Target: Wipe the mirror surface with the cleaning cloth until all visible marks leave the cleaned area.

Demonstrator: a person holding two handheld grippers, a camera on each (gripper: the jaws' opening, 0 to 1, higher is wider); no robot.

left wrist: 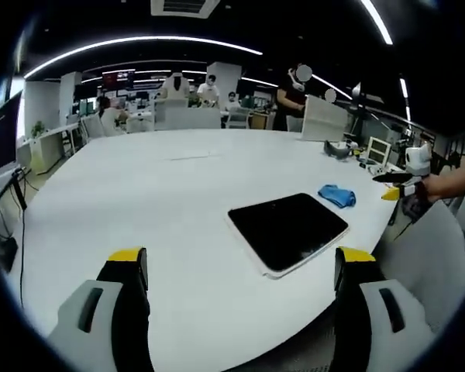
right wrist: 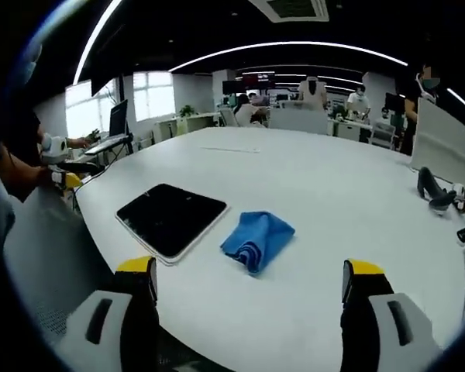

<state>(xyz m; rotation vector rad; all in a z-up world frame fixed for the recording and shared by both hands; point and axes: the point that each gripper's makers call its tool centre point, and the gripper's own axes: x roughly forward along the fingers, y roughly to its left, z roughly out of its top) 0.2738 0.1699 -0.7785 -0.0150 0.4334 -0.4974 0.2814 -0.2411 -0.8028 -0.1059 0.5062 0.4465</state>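
one mirror (right wrist: pixel 170 218) and one blue cloth (right wrist: pixel 257 239) apart on the table (right wrist: pixel 318 209) — both grippers' jaws open, empty.

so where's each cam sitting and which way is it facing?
Left gripper view: rides the left gripper, looks across the white table at the mirror; own open jaws at bottom, right gripper at right edge.
Right gripper view: rides the right gripper, faces the blue cloth; own open jaws, left gripper at left.
Shared: mirror, cloth, table.

- Open-plan office.
- Big white round table (left wrist: pixel 178 194), meeting-style.
- Desk rows with monitors (right wrist: pixel 118 118) behind, people seated (left wrist: pixel 209 89).
- Long ceiling light strips (right wrist: pixel 294 46), windows (right wrist: pixel 151 93) on one wall.
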